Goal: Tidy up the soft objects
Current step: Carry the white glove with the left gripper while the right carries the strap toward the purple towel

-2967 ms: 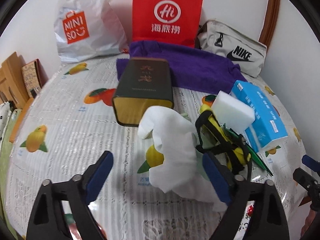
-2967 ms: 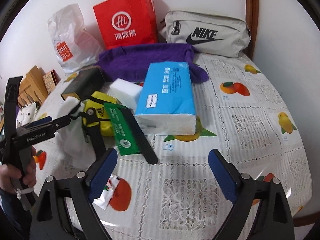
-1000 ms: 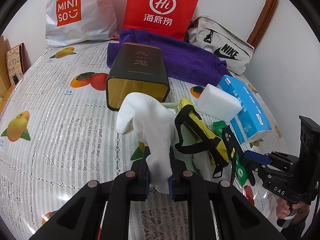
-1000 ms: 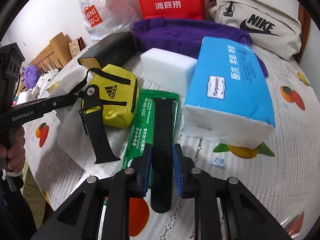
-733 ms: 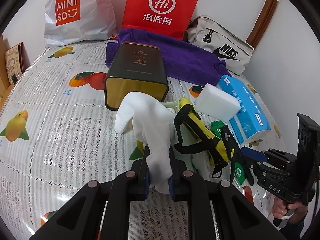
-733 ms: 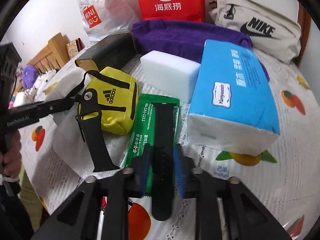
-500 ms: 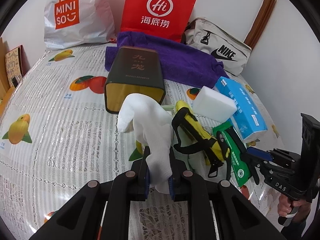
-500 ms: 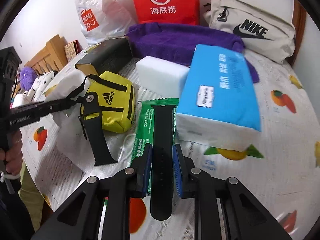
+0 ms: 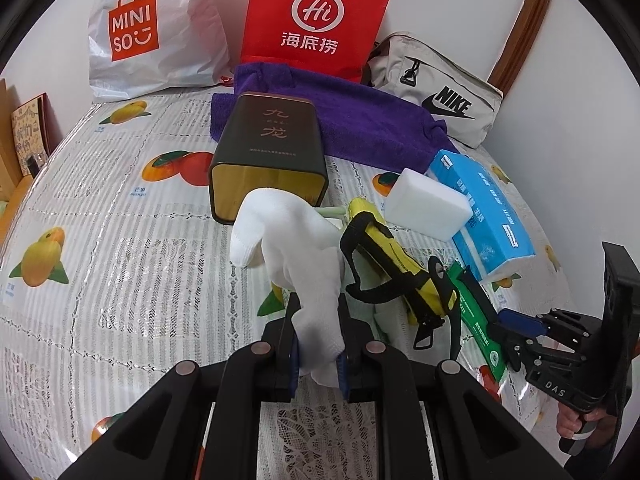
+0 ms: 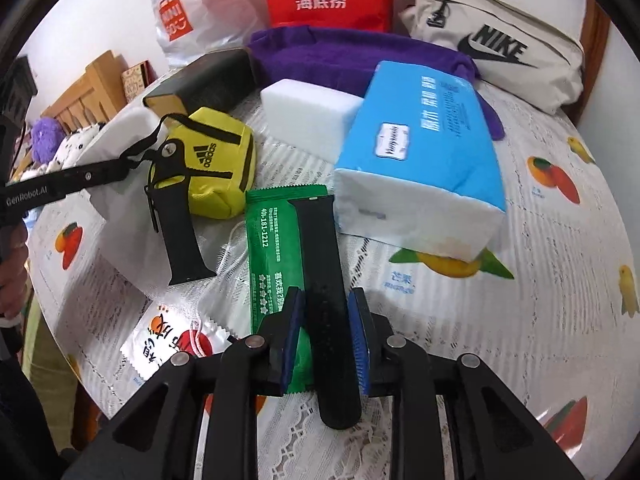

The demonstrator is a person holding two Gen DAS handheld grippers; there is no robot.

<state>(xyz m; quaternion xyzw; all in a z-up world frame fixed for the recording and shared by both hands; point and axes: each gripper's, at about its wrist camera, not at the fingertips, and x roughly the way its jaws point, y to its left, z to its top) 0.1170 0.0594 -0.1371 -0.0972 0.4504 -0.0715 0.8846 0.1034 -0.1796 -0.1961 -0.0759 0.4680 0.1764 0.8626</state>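
A white glove [image 9: 288, 232] stands up from the table, its cuff pinched in my shut left gripper [image 9: 318, 344]. Right of it lies a yellow Adidas pouch [image 9: 384, 256], also seen at left as the pouch [image 10: 216, 172] with one black strap [image 10: 180, 224] across it. My right gripper [image 10: 326, 312] has a second black watch strap [image 10: 320, 240] between its pads. The strap lies on a green packet [image 10: 272, 240] that reaches under the left finger. The jaws are opening, with the pads still at the strap's sides. In the left wrist view the right gripper [image 9: 516, 320] sits at the packet's near end.
A blue tissue pack [image 10: 424, 144] and a white sponge block [image 10: 308, 116] lie just beyond the strap. A dark tin [image 9: 268, 152], purple towel [image 9: 340, 120], Nike bag [image 9: 440, 88] and two shopping bags stand behind. A small sachet [image 10: 168, 344] lies near the table's left edge.
Three seconds ago both grippers stood open; since then the left has closed on the glove and the right on the strap. In the last second the right one turned slightly with the strap.
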